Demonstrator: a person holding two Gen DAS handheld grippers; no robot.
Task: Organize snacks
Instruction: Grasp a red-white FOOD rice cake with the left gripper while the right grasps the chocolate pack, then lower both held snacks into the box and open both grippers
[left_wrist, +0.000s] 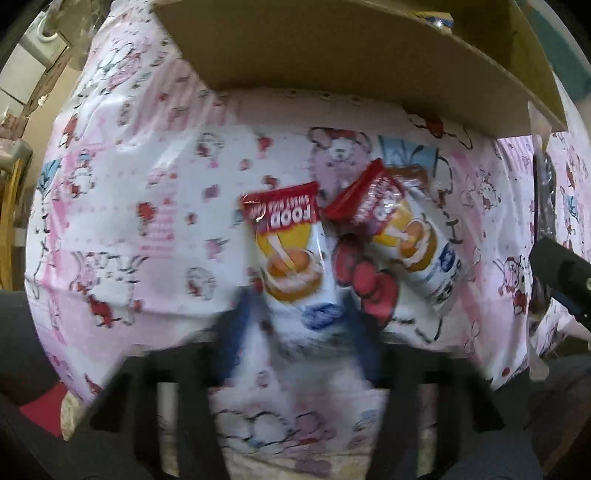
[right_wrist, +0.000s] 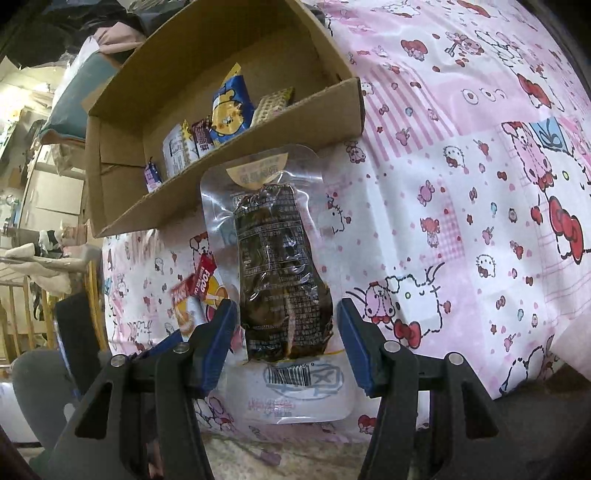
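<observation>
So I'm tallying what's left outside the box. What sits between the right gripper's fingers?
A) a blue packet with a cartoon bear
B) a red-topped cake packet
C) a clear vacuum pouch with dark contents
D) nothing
C: in the right wrist view the clear pouch with dark contents lies on the pink patterned cloth between the right gripper's blue fingers; the bear packet is inside the cardboard box.

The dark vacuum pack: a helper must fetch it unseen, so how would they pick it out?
Find the cardboard box on the pink cartoon cloth. Just in front of its near wall lies the dark vacuum pack, between the right gripper fingers. Unlike the red-topped cake packets, it is clear plastic over dark brown food.
</observation>
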